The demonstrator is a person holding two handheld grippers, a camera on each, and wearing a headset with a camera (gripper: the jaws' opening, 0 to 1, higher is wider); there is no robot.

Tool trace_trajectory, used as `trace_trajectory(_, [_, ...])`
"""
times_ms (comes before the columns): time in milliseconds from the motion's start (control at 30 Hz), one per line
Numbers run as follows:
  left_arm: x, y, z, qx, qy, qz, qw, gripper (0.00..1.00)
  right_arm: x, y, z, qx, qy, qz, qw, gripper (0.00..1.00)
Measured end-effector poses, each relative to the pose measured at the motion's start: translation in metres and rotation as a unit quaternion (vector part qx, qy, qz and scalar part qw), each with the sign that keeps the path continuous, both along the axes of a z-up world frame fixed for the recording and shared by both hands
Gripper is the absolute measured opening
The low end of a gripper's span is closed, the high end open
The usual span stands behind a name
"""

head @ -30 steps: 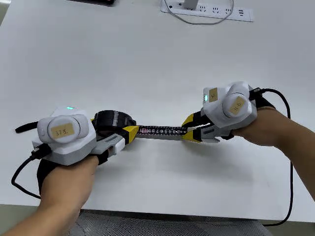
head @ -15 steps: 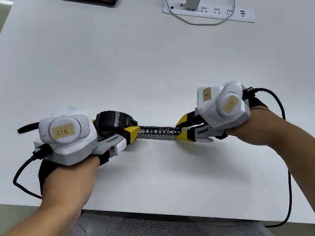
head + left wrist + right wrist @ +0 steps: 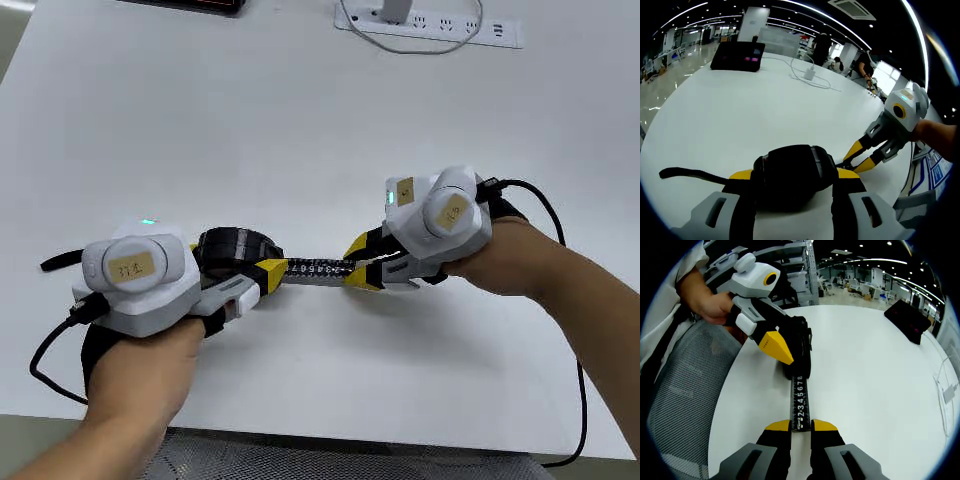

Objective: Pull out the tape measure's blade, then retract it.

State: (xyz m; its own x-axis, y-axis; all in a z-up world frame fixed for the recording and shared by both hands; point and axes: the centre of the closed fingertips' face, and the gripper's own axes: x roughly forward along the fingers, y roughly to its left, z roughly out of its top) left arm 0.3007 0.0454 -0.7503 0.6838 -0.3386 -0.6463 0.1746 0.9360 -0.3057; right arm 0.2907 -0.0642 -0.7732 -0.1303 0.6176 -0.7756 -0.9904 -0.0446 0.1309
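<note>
A black tape measure case (image 3: 233,248) (image 3: 792,172) (image 3: 798,349) rests on the white table, and my left gripper (image 3: 262,275) (image 3: 795,176) is shut on it. Its dark blade (image 3: 315,269) (image 3: 800,399) with white numbers runs a short way right from the case. My right gripper (image 3: 356,272) (image 3: 801,426) is shut on the blade's end, yellow tips close together. In the left gripper view the right gripper (image 3: 860,156) shows at the right, just past the case. A black wrist strap (image 3: 687,174) (image 3: 62,260) trails left from the case.
A white power strip (image 3: 432,22) with a plugged-in cable lies at the table's far edge. A dark flat device (image 3: 737,55) (image 3: 908,315) sits further back. The table's near edge (image 3: 330,440) runs just below my hands, with a mesh chair (image 3: 690,405) under it.
The right gripper has moved left toward the case with the blade end in it, so the exposed blade is shorter. The left gripper and case have stayed put.
</note>
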Motion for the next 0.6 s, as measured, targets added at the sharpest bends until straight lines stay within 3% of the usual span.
trace_trajectory(600, [0.000,0.000,0.000,-0.007,0.000,0.000,1.0000,0.56,-0.002,0.019,0.003,0.011,0.004,0.010,0.9999,0.11])
